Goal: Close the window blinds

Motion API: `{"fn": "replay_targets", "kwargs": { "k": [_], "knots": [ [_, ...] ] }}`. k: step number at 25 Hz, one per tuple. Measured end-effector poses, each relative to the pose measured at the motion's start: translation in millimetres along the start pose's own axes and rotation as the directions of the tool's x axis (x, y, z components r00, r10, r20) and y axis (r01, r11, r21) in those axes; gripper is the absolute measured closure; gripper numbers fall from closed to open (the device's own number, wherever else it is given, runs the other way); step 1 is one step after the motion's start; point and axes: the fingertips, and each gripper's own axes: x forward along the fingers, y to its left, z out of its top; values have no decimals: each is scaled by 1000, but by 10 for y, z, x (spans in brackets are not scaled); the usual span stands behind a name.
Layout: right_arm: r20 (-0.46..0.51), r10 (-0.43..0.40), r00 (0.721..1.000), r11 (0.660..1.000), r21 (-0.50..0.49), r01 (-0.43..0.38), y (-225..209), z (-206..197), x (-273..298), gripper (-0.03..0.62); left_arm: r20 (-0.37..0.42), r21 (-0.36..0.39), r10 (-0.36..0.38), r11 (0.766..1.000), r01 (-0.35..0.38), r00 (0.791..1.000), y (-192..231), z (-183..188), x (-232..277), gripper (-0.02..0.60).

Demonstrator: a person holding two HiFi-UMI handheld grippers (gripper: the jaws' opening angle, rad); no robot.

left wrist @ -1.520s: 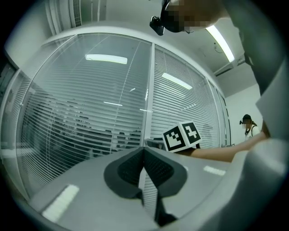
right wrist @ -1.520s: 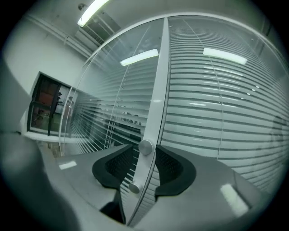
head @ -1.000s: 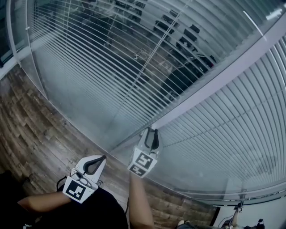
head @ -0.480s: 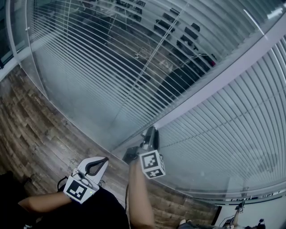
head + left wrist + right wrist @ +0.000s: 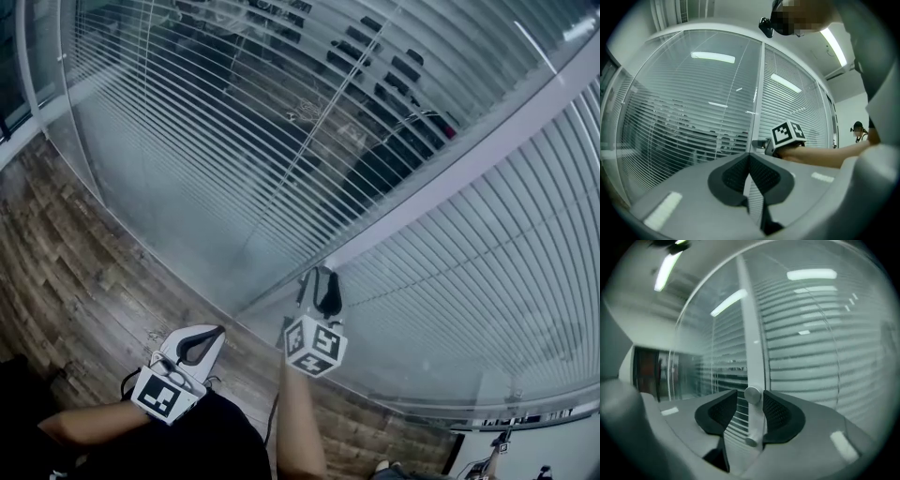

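1. A pale post [image 5: 469, 178] stands between two glass panes, and everything here is placed by it. A small round knob [image 5: 752, 394] sits on its face.
2. The right tongs [image 5: 750, 403] point straight at the post with the knob between their dark pads. Their jaws have just been opening. A gap shows beside the knob, so they stand open around it and do not squeeze it.
3. A second, smaller round stud [image 5: 751, 441] sits on the post just below the knob.
4. The left tongs [image 5: 750, 157] are closed tip to tip with nothing between them. They are held back from the post on its left, above the wooden floor [image 5: 66, 272].
5. The left blinds [image 5: 216, 131], left of the post, have their slats tilted open, and dark shapes show between them.
6. The right blinds [image 5: 487, 262], right of the post, look pale and closed.
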Motion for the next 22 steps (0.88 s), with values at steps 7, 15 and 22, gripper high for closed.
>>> {"fn": "replay_targets", "kwargs": {
  "k": [7, 15, 22],
  "knots": [
    [-44, -98, 994, 792, -608, 51, 65, -46, 90, 436, -5, -19, 9, 1000, -9, 1000, -5, -20, 22, 580],
    [-24, -100, 995, 856, -512, 74, -3, -8, 136, 459, -11, -33, 21, 999, -21, 1000, 40, -35, 8, 580],
    [31, -31, 999, 991, 129, 27, -118, 18, 111, 464, -7, -27, 17, 999, -18, 1000, 12, -20, 15, 580]
  ]
}}
